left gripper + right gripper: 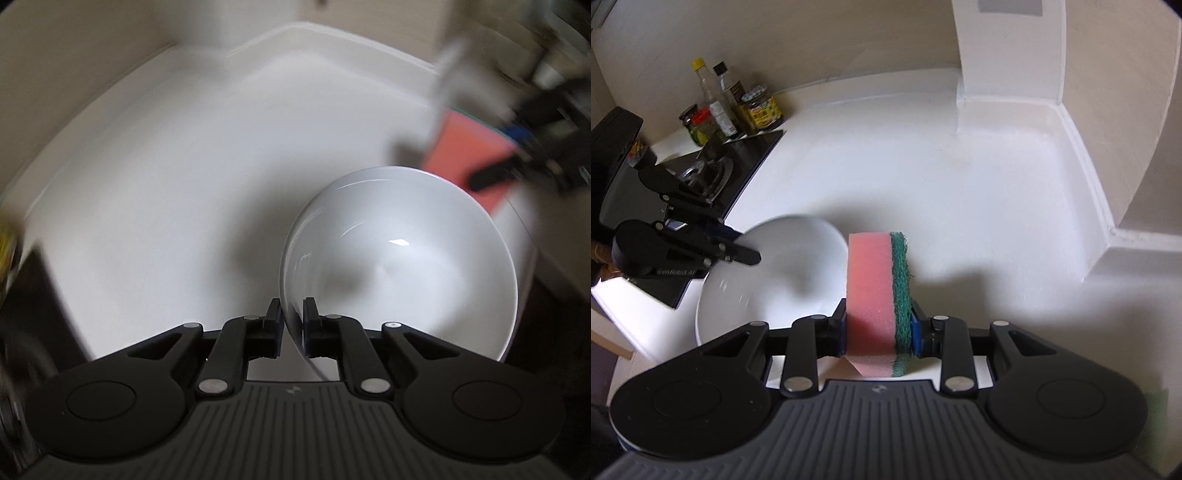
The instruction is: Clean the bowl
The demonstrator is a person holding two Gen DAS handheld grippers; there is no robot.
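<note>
White countertop point(960, 184) fills both views, bounded by beige walls and a white upstand that steps around a boxed corner column point(1008, 55). At its far left end a black hob point(746, 155) is set into the surface, and behind that a cluster of jars and bottles point(731, 107) is seen against the wall. A white bowl point(399, 258) is held at its rim by the left gripper point(293, 325), whose fingers are closed narrowly on the thin wall, one inside and one outside; the bowl is tilted, with its hollow turned toward the right side of the left wrist view. Whether its base touches the counter cannot be told. In the right wrist view the same bowl point(783, 273) is seen low on the left, with the left gripper point(738, 247) clamped on its upper left edge, partly blurred. A pink sponge point(871, 295) with a green scouring layer is gripped on edge by the right gripper point(879, 332), the fingers pressed against its pink face and its green face. The sponge is held just beside the bowl's right rim, and contact between them cannot be judged. In the left wrist view the sponge point(469, 151) and right gripper point(517, 166) appear blurred beyond the bowl's far rim
</note>
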